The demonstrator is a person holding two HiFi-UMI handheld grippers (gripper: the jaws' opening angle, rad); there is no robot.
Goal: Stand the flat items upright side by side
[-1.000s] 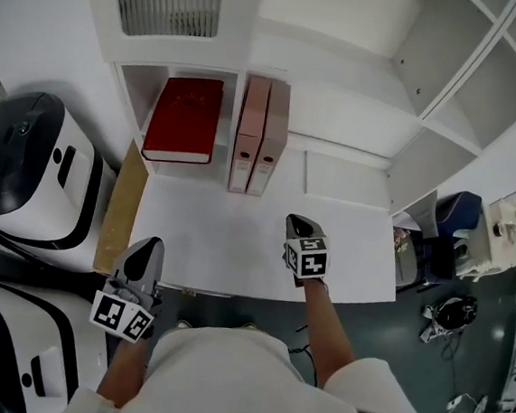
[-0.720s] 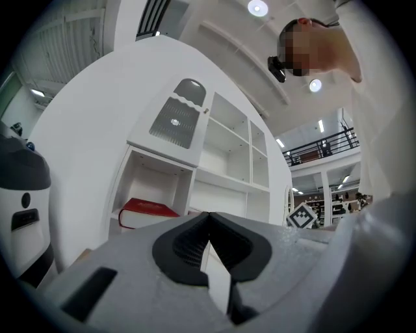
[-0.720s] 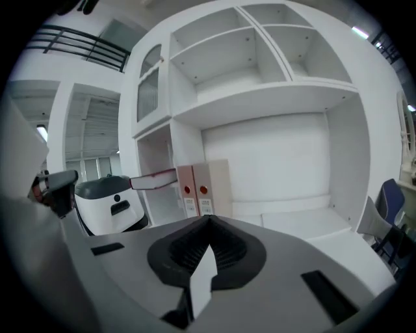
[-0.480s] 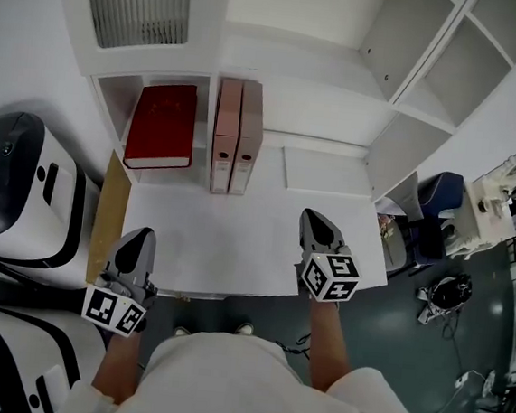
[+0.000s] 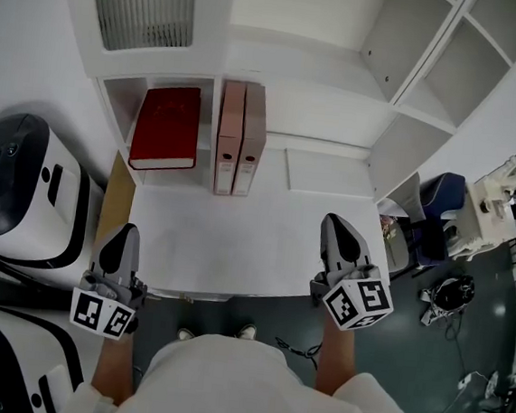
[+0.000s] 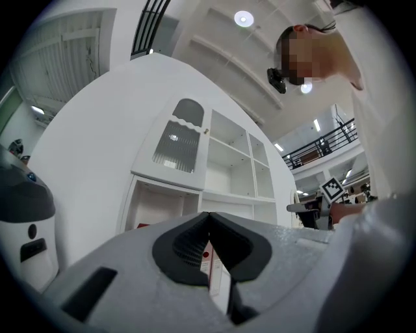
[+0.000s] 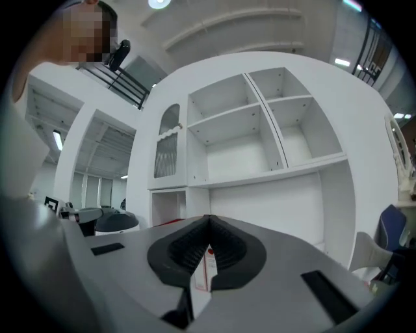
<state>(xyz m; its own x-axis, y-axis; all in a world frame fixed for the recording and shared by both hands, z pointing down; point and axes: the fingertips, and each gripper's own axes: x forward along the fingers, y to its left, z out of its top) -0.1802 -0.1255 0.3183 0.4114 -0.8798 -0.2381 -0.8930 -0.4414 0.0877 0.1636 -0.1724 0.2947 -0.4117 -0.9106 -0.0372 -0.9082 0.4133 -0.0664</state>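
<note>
1. Your left gripper (image 5: 127,231) hangs at 7 o'clock, by the near left corner of the table (image 5: 236,244). Its jaws are pressed together on nothing.
2. Your right gripper (image 5: 335,221) is at 5 o'clock, over the table's near right edge, jaws likewise closed and empty.
3. Two pink binders (image 5: 240,140) stand upright at 12 o'clock, touching side by side, spines toward you, under the shelf (image 5: 289,77).
4. The red book (image 5: 166,129) lies flat at 11 o'clock in the shelf's left bay, a wall between it and the binders.
</note>
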